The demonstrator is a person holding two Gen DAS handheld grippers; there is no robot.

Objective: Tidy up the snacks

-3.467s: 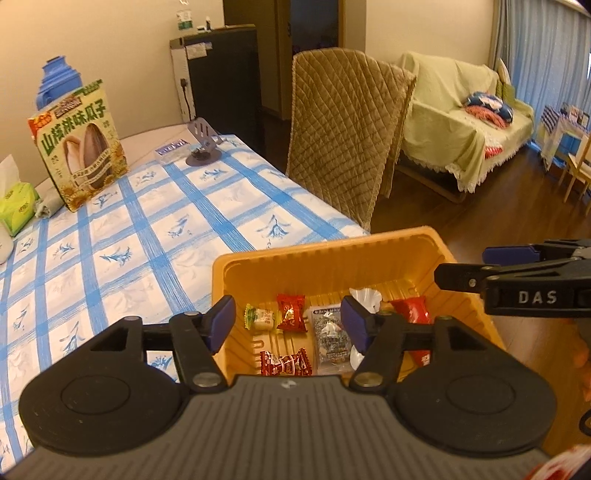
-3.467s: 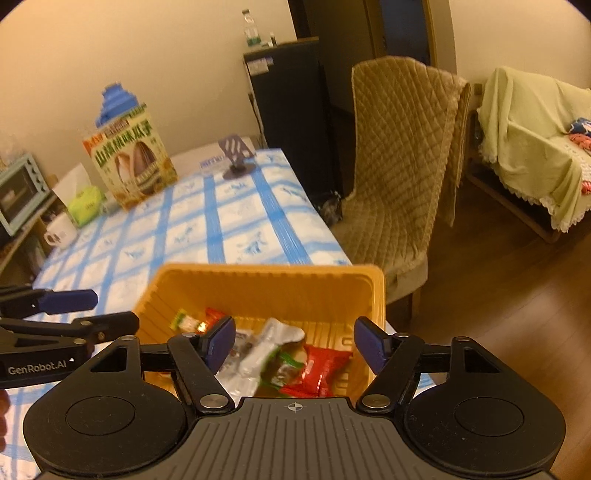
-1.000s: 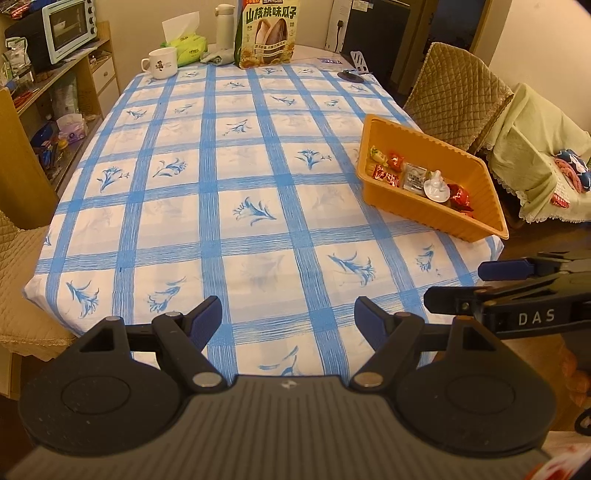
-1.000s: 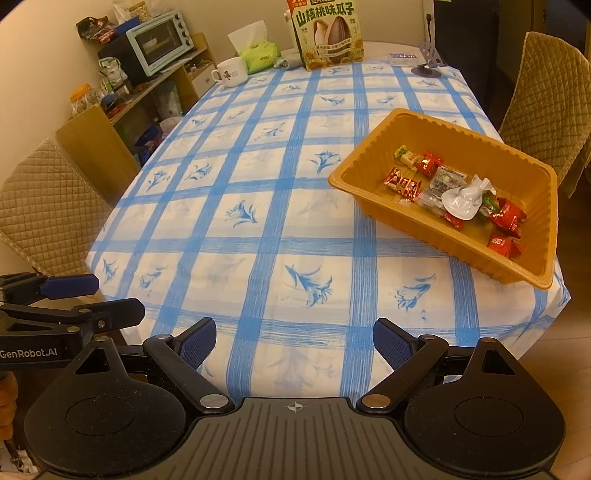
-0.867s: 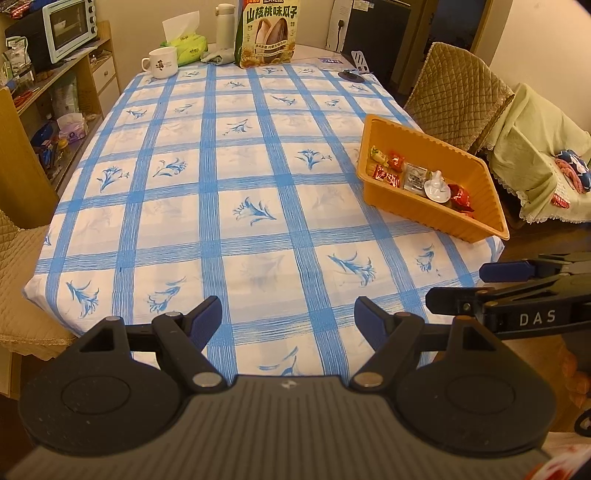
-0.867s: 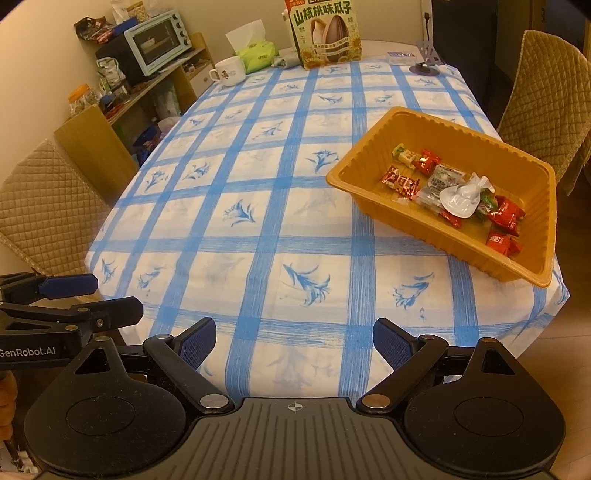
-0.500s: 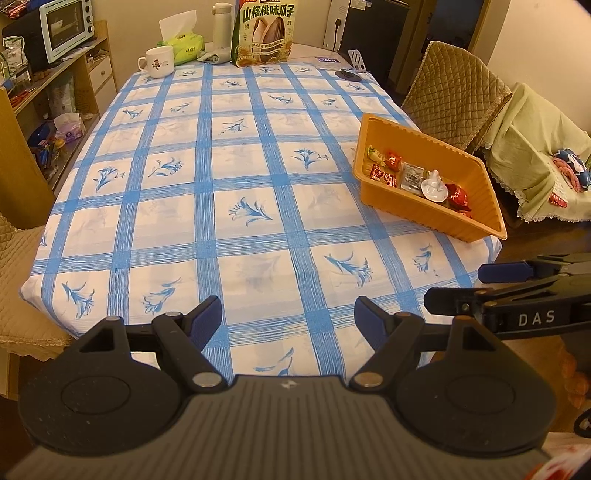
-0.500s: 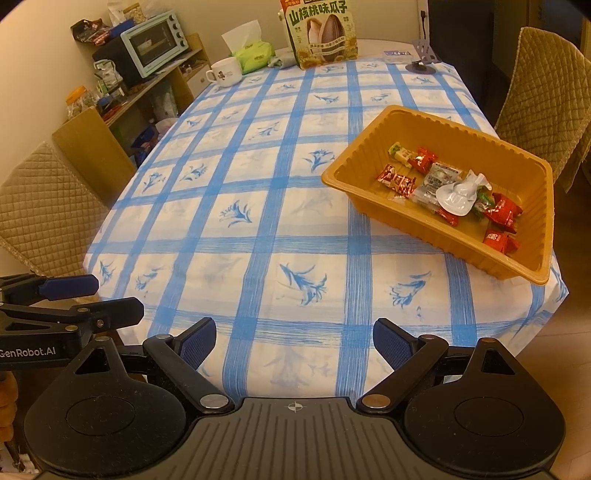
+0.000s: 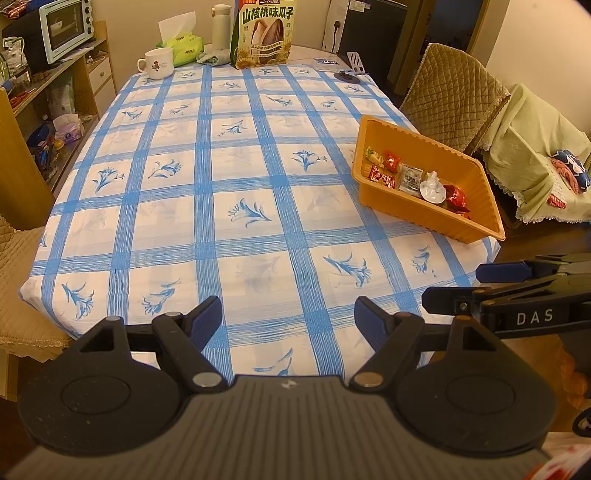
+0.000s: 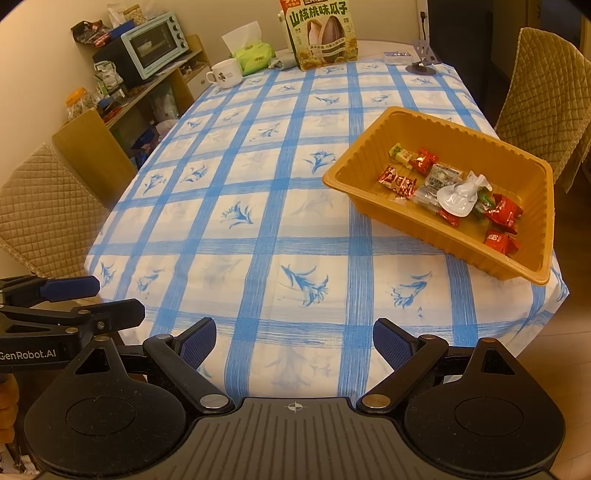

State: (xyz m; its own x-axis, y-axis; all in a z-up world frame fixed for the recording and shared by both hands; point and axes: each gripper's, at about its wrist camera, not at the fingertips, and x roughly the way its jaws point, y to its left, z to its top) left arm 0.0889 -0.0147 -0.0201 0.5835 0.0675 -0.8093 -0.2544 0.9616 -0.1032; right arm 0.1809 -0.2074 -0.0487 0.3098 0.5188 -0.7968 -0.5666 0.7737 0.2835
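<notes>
An orange tray (image 9: 476, 218) (image 10: 517, 258) sits near the table's right edge, holding several wrapped snacks (image 9: 410, 177) (image 10: 458, 192) in red, green, silver and white. My left gripper (image 9: 288, 314) hangs open over the near edge of the checked tablecloth (image 9: 236, 184), nothing between its fingers. My right gripper (image 10: 293, 336) is open and empty too, held back from the tray over the near table edge. Each gripper shows at the side of the other's view: the right gripper (image 9: 476, 282) and the left gripper (image 10: 107, 299).
At the far end stand a big sunflower-seed bag (image 9: 264, 33) (image 10: 321, 35), a white mug (image 9: 157, 62), a tissue pack (image 9: 184, 48), a flask (image 9: 221, 26) and a phone stand (image 9: 352, 68). Quilted chairs (image 9: 454, 96) (image 10: 40, 214) flank the table. A shelf with a toaster oven (image 10: 151, 44) stands left.
Since the oldest frames both grippers have pulled back from right over the tray to the near table edge. Over the last second the views barely shift.
</notes>
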